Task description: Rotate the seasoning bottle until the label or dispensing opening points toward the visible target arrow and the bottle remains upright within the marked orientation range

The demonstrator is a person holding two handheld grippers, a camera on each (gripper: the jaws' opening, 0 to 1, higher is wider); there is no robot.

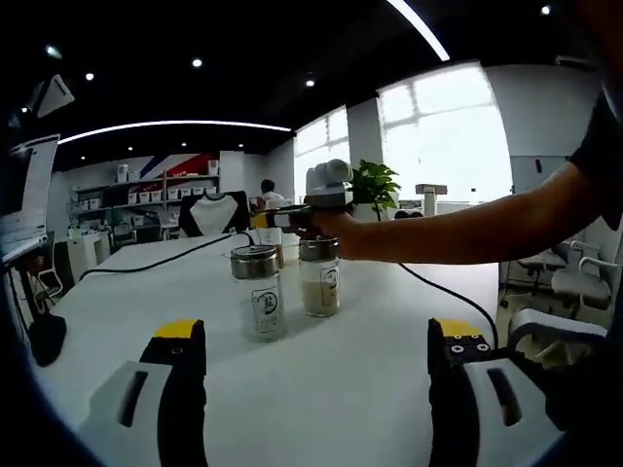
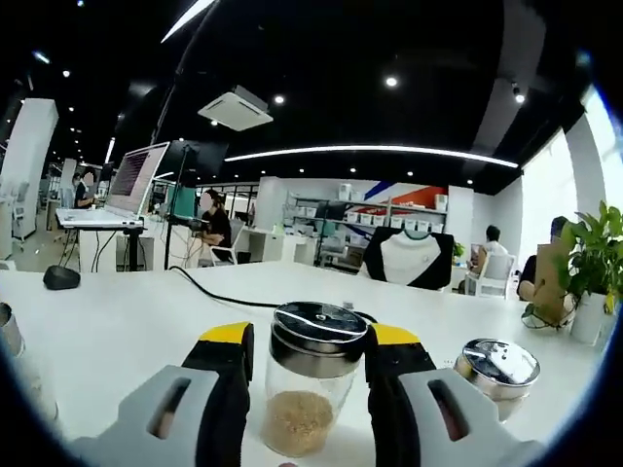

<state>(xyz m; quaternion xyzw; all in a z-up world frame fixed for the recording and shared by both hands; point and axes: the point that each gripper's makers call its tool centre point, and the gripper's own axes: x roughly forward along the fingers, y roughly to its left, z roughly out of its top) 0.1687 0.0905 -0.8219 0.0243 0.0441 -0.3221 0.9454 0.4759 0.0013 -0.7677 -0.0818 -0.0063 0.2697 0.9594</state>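
Two clear glass seasoning bottles with shiny metal lids stand upright, just beside each other, on the white tabletop (image 1: 370, 389). The right gripper (image 2: 307, 365) has its yellow-tipped fingers (image 2: 226, 355) closed on the far bottle (image 2: 311, 384), just under its lid; granules fill only its bottom. The left gripper (image 1: 316, 355) hovers spread open, holding nothing, short of the near bottle (image 1: 261, 292). Glass looks rigid, slick, and breakable, probably light; hold below the lid, firmly, and twist without tilting. No arrow is discernible.
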